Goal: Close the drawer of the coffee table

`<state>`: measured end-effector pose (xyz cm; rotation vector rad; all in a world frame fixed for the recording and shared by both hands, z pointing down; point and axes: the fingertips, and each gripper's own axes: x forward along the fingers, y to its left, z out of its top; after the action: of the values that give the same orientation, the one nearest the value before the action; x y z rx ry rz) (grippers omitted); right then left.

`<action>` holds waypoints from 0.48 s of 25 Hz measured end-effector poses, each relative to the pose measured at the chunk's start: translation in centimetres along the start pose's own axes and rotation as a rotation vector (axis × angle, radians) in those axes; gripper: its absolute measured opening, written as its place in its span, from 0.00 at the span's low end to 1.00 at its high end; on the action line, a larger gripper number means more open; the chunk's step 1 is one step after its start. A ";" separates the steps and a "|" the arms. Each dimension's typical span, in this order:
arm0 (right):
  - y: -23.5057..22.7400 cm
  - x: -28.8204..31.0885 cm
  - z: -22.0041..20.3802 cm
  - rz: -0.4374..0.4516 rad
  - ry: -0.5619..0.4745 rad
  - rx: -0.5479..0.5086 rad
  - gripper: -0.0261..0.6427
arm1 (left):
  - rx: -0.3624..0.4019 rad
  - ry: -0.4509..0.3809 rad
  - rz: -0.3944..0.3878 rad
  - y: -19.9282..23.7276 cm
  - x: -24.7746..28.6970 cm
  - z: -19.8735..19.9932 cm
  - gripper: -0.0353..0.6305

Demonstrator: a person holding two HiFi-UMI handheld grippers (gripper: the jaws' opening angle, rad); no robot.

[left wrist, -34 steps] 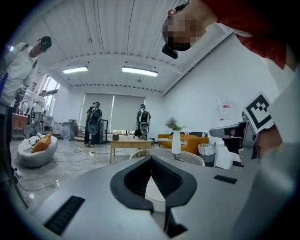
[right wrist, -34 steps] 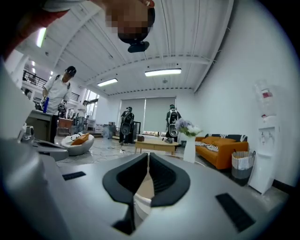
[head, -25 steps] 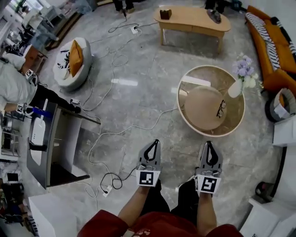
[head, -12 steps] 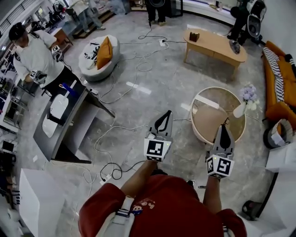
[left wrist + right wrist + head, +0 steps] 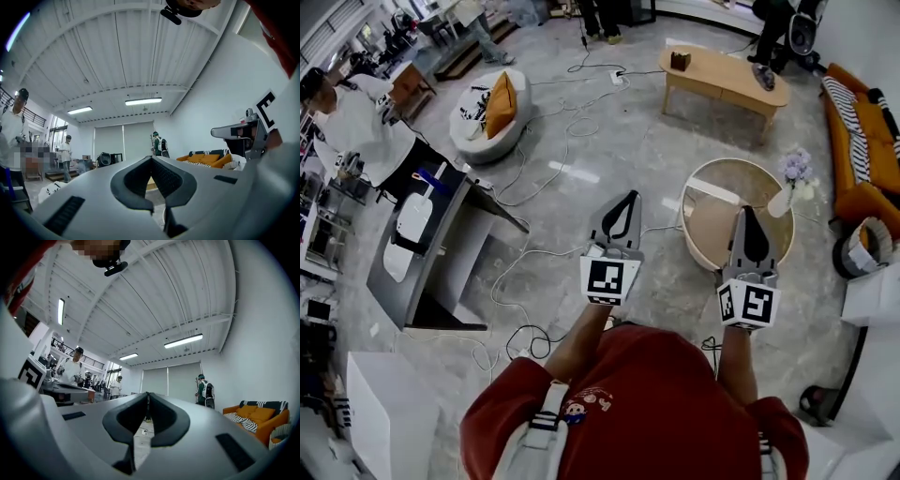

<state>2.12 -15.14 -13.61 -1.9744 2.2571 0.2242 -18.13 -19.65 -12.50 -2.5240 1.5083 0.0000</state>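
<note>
A long light-wood coffee table (image 5: 727, 80) stands far off at the top of the head view; I cannot make out its drawer from here. Closer, a round glass-topped table (image 5: 703, 230) sits just ahead of my right gripper. My left gripper (image 5: 626, 195) and my right gripper (image 5: 748, 212) are held side by side in front of the chest, pointing about level into the room. Both are shut with nothing between the jaws. In the left gripper view the left gripper's (image 5: 151, 158) tips meet, and the right gripper's (image 5: 147, 393) do in the right gripper view.
Cables (image 5: 539, 192) trail over the marble floor. A dark desk (image 5: 431, 248) stands at the left, a white pouf with an orange cushion (image 5: 492, 108) behind it. An orange sofa (image 5: 862, 155) lines the right wall. A vase of flowers (image 5: 789, 183) stands on the round table. People stand at the far left.
Both grippers have risen from near the floor to chest height, still shut. The head view has lifted with them and takes in more of the room.
</note>
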 end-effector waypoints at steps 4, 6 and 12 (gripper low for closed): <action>-0.3 0.1 -0.2 -0.009 0.030 -0.012 0.08 | 0.008 -0.010 0.003 -0.1 0.0 0.3 0.07; -0.5 -0.1 -0.2 -0.006 0.037 -0.020 0.08 | 0.003 -0.009 0.000 -0.5 -0.1 0.4 0.07; 0.0 -0.3 -0.3 0.013 0.030 -0.023 0.08 | -0.007 -0.005 0.003 -0.5 -0.7 0.4 0.07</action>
<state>2.18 -14.95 -13.28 -1.9883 2.2966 0.2239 -17.98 -18.75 -12.72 -2.5249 1.5130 0.0126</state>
